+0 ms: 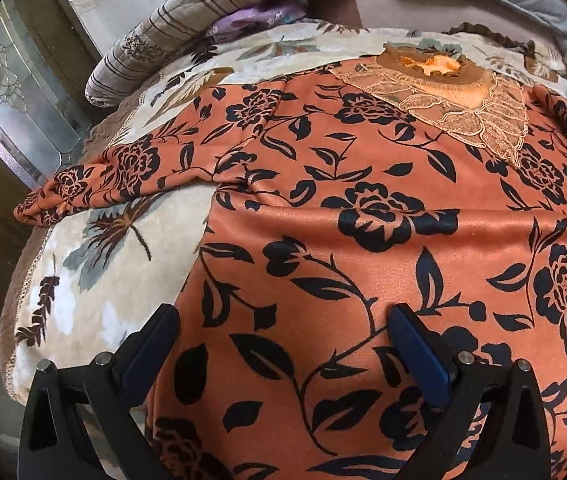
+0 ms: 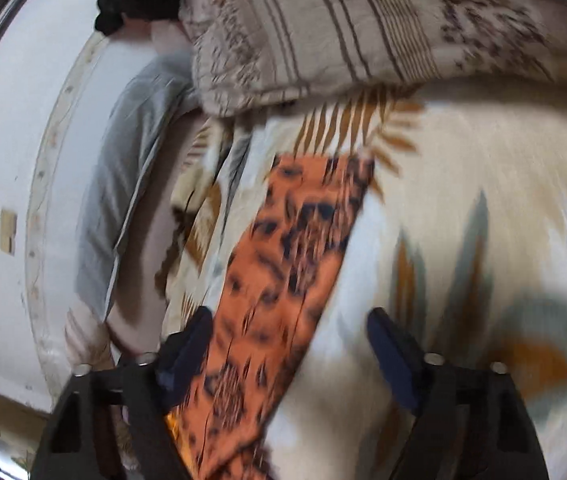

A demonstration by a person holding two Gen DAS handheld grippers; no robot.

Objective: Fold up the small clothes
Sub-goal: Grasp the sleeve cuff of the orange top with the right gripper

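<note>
The bed is soft and its blanket plush, so a low pinch could gather blanket along with cloth. The top lies spread flat on it, neckline far, one sleeve stretching away. Both the left claw and right claw gape wide, holding nothing; a hasty right grab may miss the sleeve's edge.

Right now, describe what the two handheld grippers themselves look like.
Both look alike. The left gripper has black angular frame arms with triangular cut-outs, round silver pins at the joints, and flat dark-blue pads on its fingers. The right gripper shows the same black frame, silver pins and dark-blue pads, blurred by motion. No cables, markings, sleeves or hands are visible.
</note>
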